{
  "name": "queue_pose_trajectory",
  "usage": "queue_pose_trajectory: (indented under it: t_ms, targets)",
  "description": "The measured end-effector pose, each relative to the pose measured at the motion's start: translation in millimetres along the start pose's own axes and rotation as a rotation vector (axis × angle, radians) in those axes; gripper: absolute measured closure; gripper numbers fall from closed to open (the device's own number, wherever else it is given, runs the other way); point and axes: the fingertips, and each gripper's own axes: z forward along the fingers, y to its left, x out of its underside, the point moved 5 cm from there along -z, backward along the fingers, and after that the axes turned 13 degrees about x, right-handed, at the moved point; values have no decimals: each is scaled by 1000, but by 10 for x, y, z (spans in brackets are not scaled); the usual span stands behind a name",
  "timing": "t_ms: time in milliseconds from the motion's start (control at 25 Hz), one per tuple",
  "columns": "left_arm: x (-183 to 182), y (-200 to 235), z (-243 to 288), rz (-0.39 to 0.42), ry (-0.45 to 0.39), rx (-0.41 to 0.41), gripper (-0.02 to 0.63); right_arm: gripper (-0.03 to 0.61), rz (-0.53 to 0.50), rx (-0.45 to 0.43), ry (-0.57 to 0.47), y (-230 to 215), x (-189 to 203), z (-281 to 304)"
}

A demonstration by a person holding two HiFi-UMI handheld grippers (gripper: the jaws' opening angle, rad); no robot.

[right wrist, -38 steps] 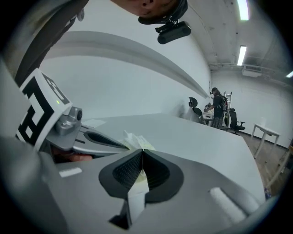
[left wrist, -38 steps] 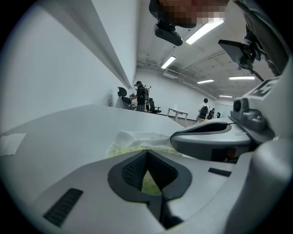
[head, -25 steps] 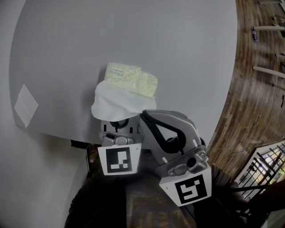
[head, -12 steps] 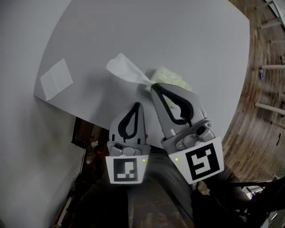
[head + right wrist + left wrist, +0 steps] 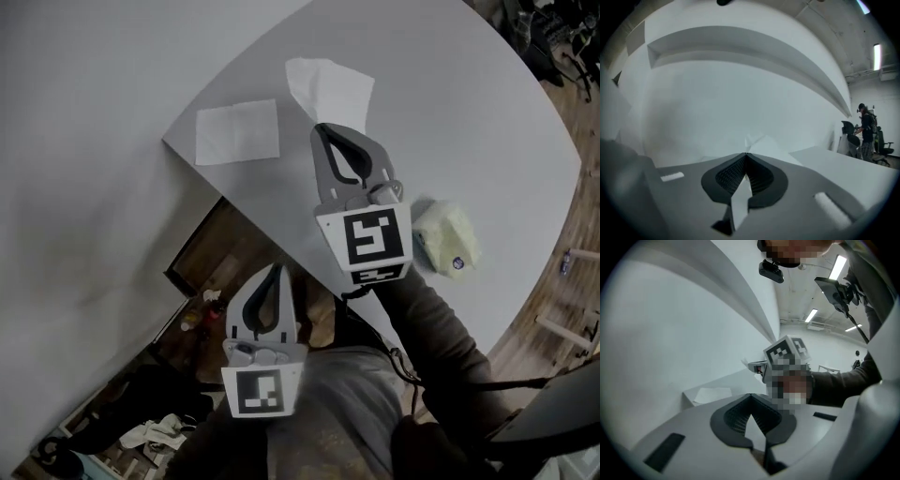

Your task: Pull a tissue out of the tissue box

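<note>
A: Start at the left. What is the flat white square?

B: A loose tissue [image 5: 236, 131], lying flat near the corner of the bench [image 5: 469, 103]. Nothing touches it.

A: And the left claw?

B: The left claw [image 5: 277, 269] hangs off the bench edge, nearer the person. Its jaws are closed tip to tip and hold nothing. I'd judge it is parked there to leave the other one room.

A: The right one?

B: The right claw [image 5: 322, 127] is pinched tight on a second tissue [image 5: 330, 84]. Its own view shows white paper running down between the pads. The sheet fans out beyond the tips, just right of the flat one. I can't tell whether it touches the bench.

A: And the pack?

B: The tissue pack [image 5: 446, 236] sits on the bench, right of that claw's marker cube and well apart from the held sheet. The sheet is clear of it, so I'd say the pull is done. The likely next move is laying it beside the first.
</note>
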Motion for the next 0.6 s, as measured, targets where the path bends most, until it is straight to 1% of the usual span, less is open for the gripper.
queue_pose_trajectory:
  t_ms: [120,200,360,440,520,600]
  targets:
    - [104,228,-301,-25,7,-81,615,574,-20,-70,31,528,116,364]
    - [157,340,-474,-31,10,-122,614,574,-35,-99,59,813,195,550]
    - [251,462,-717,-43,9,-184,615,574,-84,-131,117,1172,446,767]
    - [257,485,-799,-42,1,-202,615,567,-97,-167,160,1282,574,822]
    - [241,487,-854,-34,-5,-207,615,509,-102,-217,202,1367,682,837]
    - [226,470,-873,-30,-8,-203,615,467,-106,-253,226,1411,751,797]
